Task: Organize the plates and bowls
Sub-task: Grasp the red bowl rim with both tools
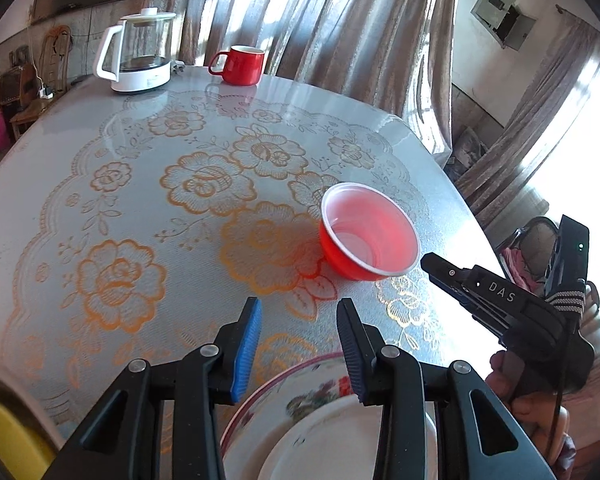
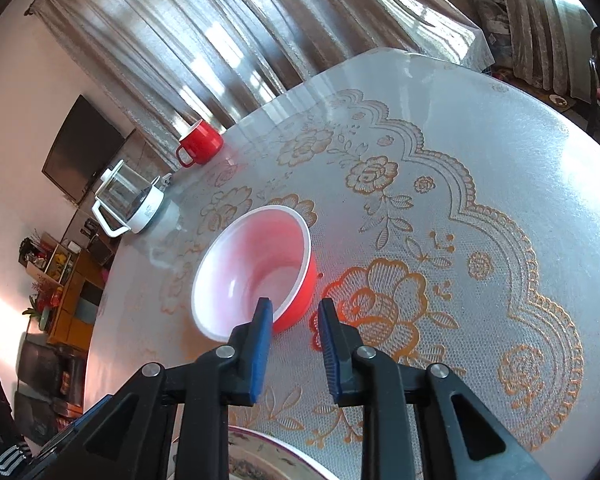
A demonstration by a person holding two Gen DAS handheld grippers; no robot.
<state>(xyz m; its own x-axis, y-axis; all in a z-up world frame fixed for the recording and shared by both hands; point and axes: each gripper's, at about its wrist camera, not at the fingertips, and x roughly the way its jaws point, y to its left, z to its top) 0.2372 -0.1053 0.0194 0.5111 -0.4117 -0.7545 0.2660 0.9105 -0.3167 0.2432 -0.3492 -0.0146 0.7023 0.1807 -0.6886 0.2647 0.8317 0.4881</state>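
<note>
The red bowl [image 2: 256,272] stands upright on the table [image 2: 500,152], and the right gripper [image 2: 294,308] is at its near rim with its jaws apart, one blue pad over the rim inside the bowl and the other outside the wall at about 3 o'clock; neither pad visibly presses, so nothing is held. The left gripper [image 1: 298,308] hangs with jaws apart and empty above the flowered plate [image 1: 300,408], which lies at 6 o'clock near the table's near edge. The bowl looks light and thin-walled, so a one-sided nudge from a closing pad could tip or skate it across the glossy cloth, and a pinch on the rim alone may let it swing. The two grippers work close together near the plate, so they could knock each other. Open room lies toward 12 o'clock; the red mug [image 1: 242,65] and glass kettle [image 1: 138,52] sit well apart at the far edge, around 11 o'clock.
</note>
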